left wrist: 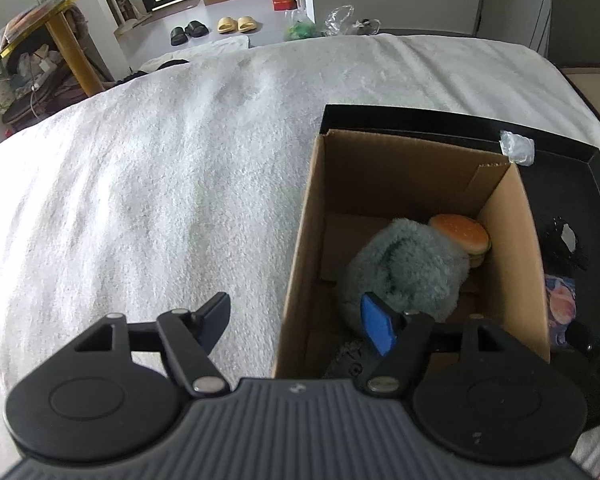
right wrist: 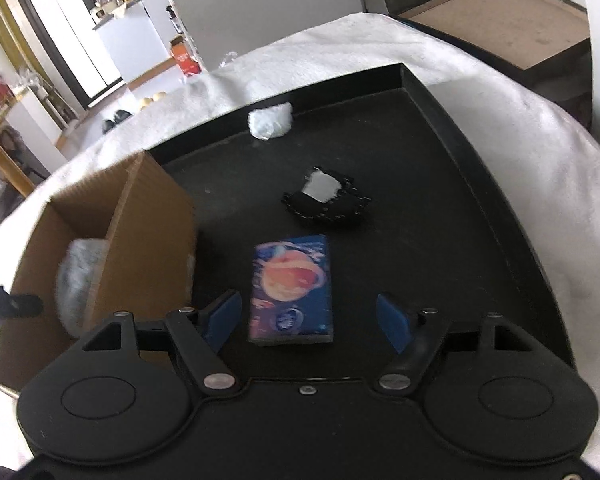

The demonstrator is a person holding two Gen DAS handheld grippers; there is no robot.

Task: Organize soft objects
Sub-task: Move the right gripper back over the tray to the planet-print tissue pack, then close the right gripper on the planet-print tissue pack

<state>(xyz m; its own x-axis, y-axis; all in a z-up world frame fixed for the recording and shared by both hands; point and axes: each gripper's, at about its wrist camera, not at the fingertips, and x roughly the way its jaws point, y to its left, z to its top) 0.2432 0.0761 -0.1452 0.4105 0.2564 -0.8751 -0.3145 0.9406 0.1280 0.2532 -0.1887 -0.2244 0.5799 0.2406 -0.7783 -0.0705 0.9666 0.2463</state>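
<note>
The tray (right wrist: 460,184) is plain black, lying on a white, nubbly towel (left wrist: 160,180). On the tray stands a brown cardboard box (left wrist: 512,248) — inside it a grey-green fluffy plush (left wrist: 408,264) and a toy burger (left wrist: 462,234) with a tan, speckled bun. Beside the box lies a blue pad (right wrist: 292,292) printed with an orange ringed planet; beyond it a black pouch (right wrist: 328,200) with a white patch, and a pale bluish-white wad (right wrist: 270,122).

A table covered with a white fleecy cloth (left wrist: 160,168) carries a shallow black tray (right wrist: 440,216) toward its right edge. An open cardboard box (left wrist: 400,184) sits at the tray's left side. The rest of the cloth lies bare and rumpled.
</note>
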